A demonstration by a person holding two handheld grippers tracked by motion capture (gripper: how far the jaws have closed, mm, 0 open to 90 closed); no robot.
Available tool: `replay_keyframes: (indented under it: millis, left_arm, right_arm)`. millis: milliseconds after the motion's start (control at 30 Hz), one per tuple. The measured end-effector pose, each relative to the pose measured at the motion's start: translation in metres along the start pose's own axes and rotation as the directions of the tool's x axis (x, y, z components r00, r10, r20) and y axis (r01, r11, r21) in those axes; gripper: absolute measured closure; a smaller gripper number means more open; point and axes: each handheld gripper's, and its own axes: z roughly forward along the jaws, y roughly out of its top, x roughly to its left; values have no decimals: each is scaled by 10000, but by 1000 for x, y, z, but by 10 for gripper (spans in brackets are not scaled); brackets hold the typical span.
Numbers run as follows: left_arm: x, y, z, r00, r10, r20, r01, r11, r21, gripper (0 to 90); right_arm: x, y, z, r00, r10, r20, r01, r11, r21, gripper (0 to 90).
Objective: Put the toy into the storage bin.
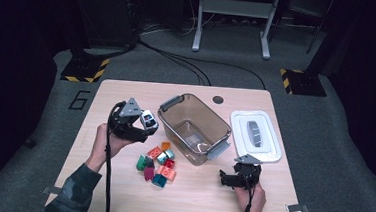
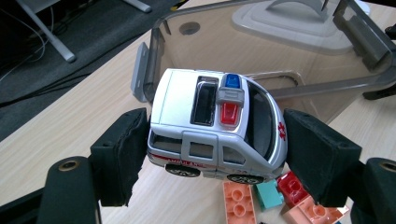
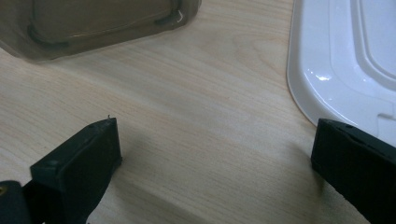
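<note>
Beside the clear bin [image 1: 194, 129], toy ambulance [image 2: 217, 126] between left gripper [image 2: 217, 154] jaws.

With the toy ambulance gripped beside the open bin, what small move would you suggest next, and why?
Probably carry the left tool a little further over the bin's rim, then lower it. The toy ambulance sits clamped between both pads, lifted off the table above the bricks, and the bin stands open and empty just ahead, its lid set aside.

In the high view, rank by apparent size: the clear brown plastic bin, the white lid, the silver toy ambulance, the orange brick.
1. Clear brown plastic bin
2. White lid, somewhat smaller
3. Silver toy ambulance, held in the left gripper
4. Orange brick, smallest
</note>
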Motion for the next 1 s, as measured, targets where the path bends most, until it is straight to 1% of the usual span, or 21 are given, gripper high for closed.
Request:
replay_keyframes:
  millis: [33, 133, 167, 200, 233, 267, 300, 333, 367, 400, 433, 533, 567, 633, 667, 700, 733, 767, 833, 867, 1000]
  left_arm:
    - [1, 4, 3, 10000, 26, 93, -26, 10000, 49, 249]
    - [1, 8, 7, 9999, -4, 140, 4, 10000, 10, 249]
    - [2, 12, 10, 9997, 49, 227, -51, 9999, 93, 249]
    - [2, 12, 10, 9997, 49, 227, -51, 9999, 93, 250]
    - [3, 14, 13, 9997, -1, 254, 1, 10000, -5, 249]
    - [3, 16, 13, 9995, 51, 303, -54, 9999, 108, 249]
    - [4, 19, 17, 9994, 57, 350, -61, 9999, 123, 249]
    - [4, 19, 17, 9994, 57, 350, -61, 9999, 123, 249]
    - [4, 23, 20, 9990, 125, 423, -134, 9997, 219, 249]
    - [4, 25, 22, 9991, 149, 408, -159, 9996, 227, 249]
    - [3, 27, 24, 9985, 146, 522, -163, 9994, 306, 249]
    - [2, 30, 27, 9984, 186, 531, -203, 9993, 313, 249]
    - [3, 33, 31, 9976, 273, 638, -304, 9984, 477, 249]
    - [2, 35, 36, 9968, 148, 781, -188, 9985, 507, 249]
    - [2, 35, 36, 9968, 148, 781, -188, 9985, 507, 249]
    - [2, 38, 40, 9958, 196, 896, -256, 9975, 661, 249]
    - [2, 38, 40, 9958, 196, 896, -256, 9975, 661, 248]
    - [1, 40, 43, 9949, 238, 983, -318, 9963, 801, 248]
    - [0, 41, 46, 9949, 210, 989, -298, 9957, 879, 248]
    - [0, 43, 49, 9930, 243, 1156, -363, 9940, 1030, 249]
    - [-1, 46, 54, 9918, 306, 1245, -456, 9917, 1202, 248]
  right_arm:
    - [0, 0, 0, 10000, -6, -2, 6, 10000, 5, 7]
    - [0, 0, 0, 10000, -7, -1, 7, 10000, 6, 7]
    - [0, 0, 0, 10000, -4, -3, 4, 10000, 8, 7]
    - [0, 0, 0, 10000, -4, -3, 4, 10000, 8, 7]
    - [0, 0, 0, 10000, -2, -2, 2, 10000, 8, 7]
    - [0, 0, 0, 10000, -2, -2, 2, 10000, 8, 7]
    - [0, 0, 0, 10000, -4, -1, 4, 10000, 7, 7]
    - [0, 0, 0, 10000, -4, -1, 4, 10000, 7, 7]
    - [0, 0, 0, 10000, 54, 9, -54, 10000, 17, 7]
    - [0, 0, 0, 10000, -9, -2, 9, 10000, 7, 7]
    - [0, 0, 0, 10000, 35, 7, -35, 10000, 14, 7]
    - [0, 0, 0, 10000, 30, 0, -30, 10000, 17, 7]
    - [0, 0, 0, 10000, 35, 3, -35, 10000, 19, 7]
    - [0, 0, 0, 10000, 38, -1, -38, 10000, 21, 7]
    - [0, 0, 0, 10000, 5, -1, -5, 10000, 11, 7]
    - [0, 0, 0, 10000, 41, -2, -41, 10000, 22, 8]
    - [0, 0, 0, 10000, 41, -2, -41, 10000, 22, 8]
    - [0, 0, 0, 10000, 30, 2, -30, 10000, 18, 7]
    - [0, 0, 0, 10000, 0, 3, 0, 10000, 7, 8]
    - [0, 0, 0, 10000, 16, 2, -16, 10000, 11, 7]
    - [0, 0, 0, 10000, -18, 0, 18, 10000, 5, 7]
